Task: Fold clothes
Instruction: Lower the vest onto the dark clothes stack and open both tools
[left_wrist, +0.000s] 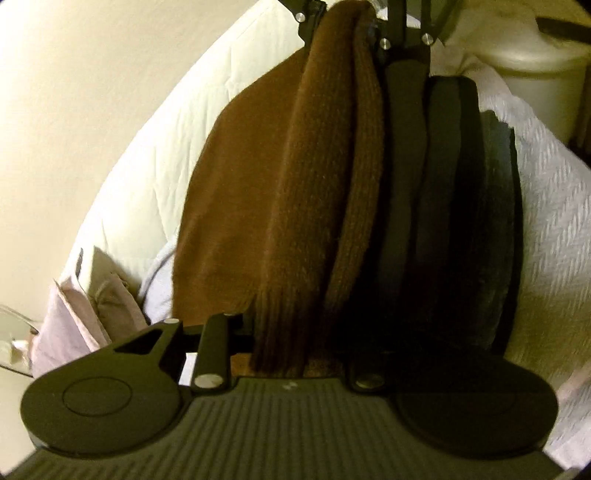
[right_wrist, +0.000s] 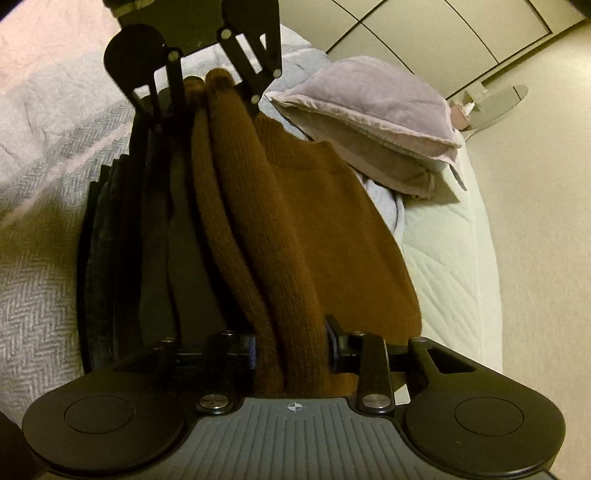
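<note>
**A:** How are your hands set?

**B:** You've got both grippers tipped downward over the bed, facing each other along one folded edge. From the left wrist, your left gripper (left_wrist: 291, 350) sits at the near end and the other gripper shows at the top of the view; the right wrist view mirrors that.

**A:** And the garment?

**B:** The brown knit sweater (right_wrist: 295, 221) runs as a thick ribbed fold between your right gripper (right_wrist: 291, 354) fingers, which clamp it; the blue pads (right_wrist: 334, 347) press its side. At the left, the same fold (left_wrist: 295, 221) passes between the fingers, but whether they pinch it I cannot tell. The rest of the sweater drapes over the mattress.

**A:** What's around it?

**B:** A stack of dark folded clothes (right_wrist: 122, 229) lies just beside the fold, touching it, on a white herringbone blanket (right_wrist: 37, 258). A mauve pillow (right_wrist: 373, 122) rests near the sweater's far side, on the quilted mattress (right_wrist: 443, 258).
</note>
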